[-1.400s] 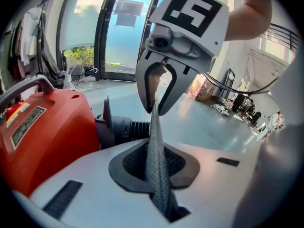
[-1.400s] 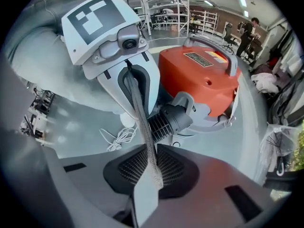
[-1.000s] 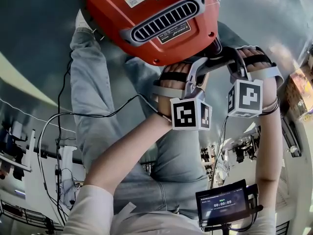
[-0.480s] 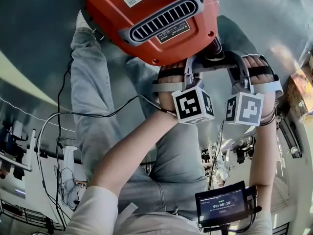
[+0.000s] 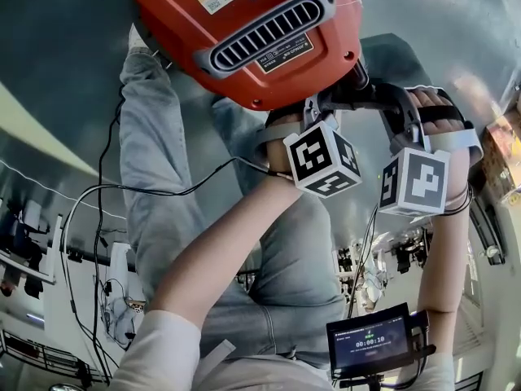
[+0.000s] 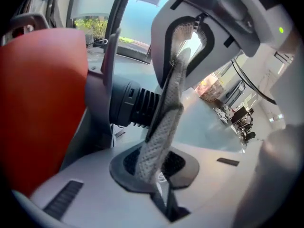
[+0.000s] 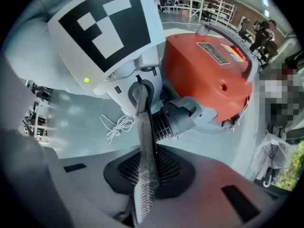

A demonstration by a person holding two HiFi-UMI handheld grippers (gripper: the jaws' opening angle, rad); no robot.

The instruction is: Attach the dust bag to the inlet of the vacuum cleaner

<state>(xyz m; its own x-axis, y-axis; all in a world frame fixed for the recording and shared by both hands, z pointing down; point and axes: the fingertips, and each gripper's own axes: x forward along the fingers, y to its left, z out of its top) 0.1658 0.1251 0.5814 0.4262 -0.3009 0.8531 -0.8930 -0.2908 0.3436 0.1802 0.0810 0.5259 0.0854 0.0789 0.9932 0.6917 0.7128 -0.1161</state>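
The left gripper point(image 6: 159, 175) and right gripper point(image 7: 144, 175) each clamp the mesh edge of the dust bag point(image 6: 167, 110) just beside the inlet point(image 6: 135, 106), so uneven pulling could slip it free or seat it askew.

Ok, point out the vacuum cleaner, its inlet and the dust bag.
vacuum cleaner point(image 5: 269, 33), head view, vent grille on its red shell
inlet point(image 6: 135, 106), left gripper view, black ribbed collar
dust bag point(image 7: 145, 160), right gripper view, its grey mesh strip
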